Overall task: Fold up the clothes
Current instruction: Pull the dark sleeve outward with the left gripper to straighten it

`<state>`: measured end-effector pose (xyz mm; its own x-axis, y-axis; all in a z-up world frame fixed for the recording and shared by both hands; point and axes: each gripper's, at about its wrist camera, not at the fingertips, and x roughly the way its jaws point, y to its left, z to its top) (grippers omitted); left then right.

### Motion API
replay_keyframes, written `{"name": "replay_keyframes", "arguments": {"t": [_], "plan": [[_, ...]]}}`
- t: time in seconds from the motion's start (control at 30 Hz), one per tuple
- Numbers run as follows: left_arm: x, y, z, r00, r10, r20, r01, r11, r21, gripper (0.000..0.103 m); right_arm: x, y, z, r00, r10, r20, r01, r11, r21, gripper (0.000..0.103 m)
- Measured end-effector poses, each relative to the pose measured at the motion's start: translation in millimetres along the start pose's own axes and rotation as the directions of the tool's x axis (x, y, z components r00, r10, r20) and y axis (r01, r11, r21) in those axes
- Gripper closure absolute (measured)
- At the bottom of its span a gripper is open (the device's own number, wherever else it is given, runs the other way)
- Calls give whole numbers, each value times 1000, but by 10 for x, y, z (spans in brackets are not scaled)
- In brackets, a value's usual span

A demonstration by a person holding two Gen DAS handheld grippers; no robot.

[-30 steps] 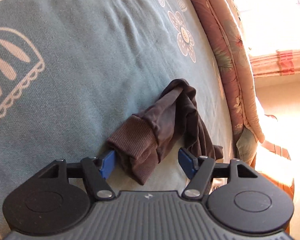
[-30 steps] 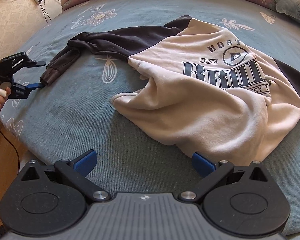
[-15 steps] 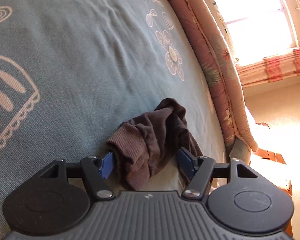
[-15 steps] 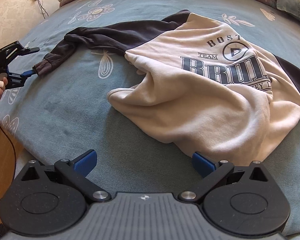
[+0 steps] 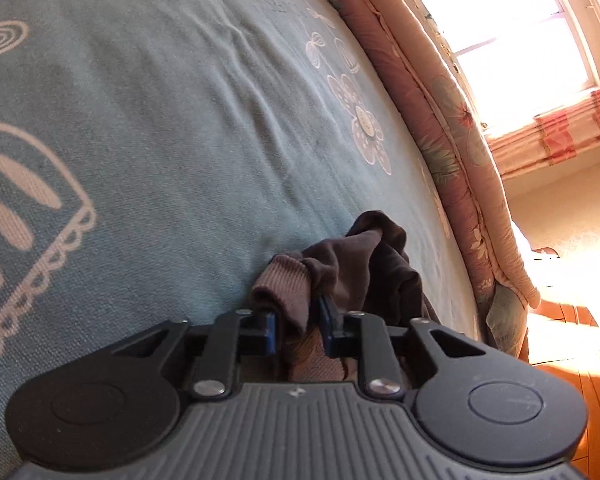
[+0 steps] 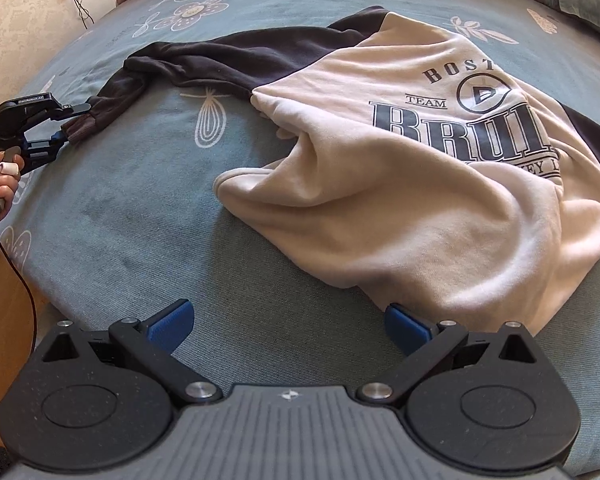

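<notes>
Compared with one second ago, the left gripper (image 5: 298,330) has just been closing, and its blue pads now pinch the ribbed cuff (image 5: 284,286) of the sweatshirt (image 6: 440,184), which lies on the teal bedspread (image 6: 148,240). The right gripper (image 6: 288,326) is spread wide and empty, just beside the sweatshirt's cream hem.

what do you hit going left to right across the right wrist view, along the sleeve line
hand on the handle → left gripper, its jaws just closed on the ribbed cuff → dark sleeve → whisk print on the bedspread → cream sweatshirt body with BRUINS lettering
</notes>
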<state>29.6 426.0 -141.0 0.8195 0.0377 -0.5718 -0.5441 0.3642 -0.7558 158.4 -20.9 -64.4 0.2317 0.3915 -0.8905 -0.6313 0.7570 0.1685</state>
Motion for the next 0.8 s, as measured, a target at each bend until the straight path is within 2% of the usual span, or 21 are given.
{"name": "replay_keyframes", "arguments": {"t": [0.13,0.2,0.3,0.43,0.57,0.7,0.8], "plan": [[-2,-201,60,996,86,-20,-84,992,90,92,-25,41,22,1000,1,12,-1,1000,-3,0],[-28,-338,127,990,138,-12,-134,977,165,93,-92,52,31,1000,-4,31,5,1000,-15,0],[-143,-513,320,979,195,50,-201,940,274,94,-182,12,47,998,-27,57,28,1000,-9,0],[-329,-688,696,947,275,164,-317,874,369,95,-225,-57,65,996,-51,68,50,999,6,0],[-361,-768,1074,926,320,198,-374,842,388,95,-216,-79,108,995,-67,73,66,998,13,0],[-180,-856,1279,907,370,201,-421,798,432,94,-219,-63,169,994,-79,79,78,997,7,0],[-17,-858,1369,884,420,205,-467,766,443,94,-236,-49,210,992,-90,85,91,996,-2,0]]}}
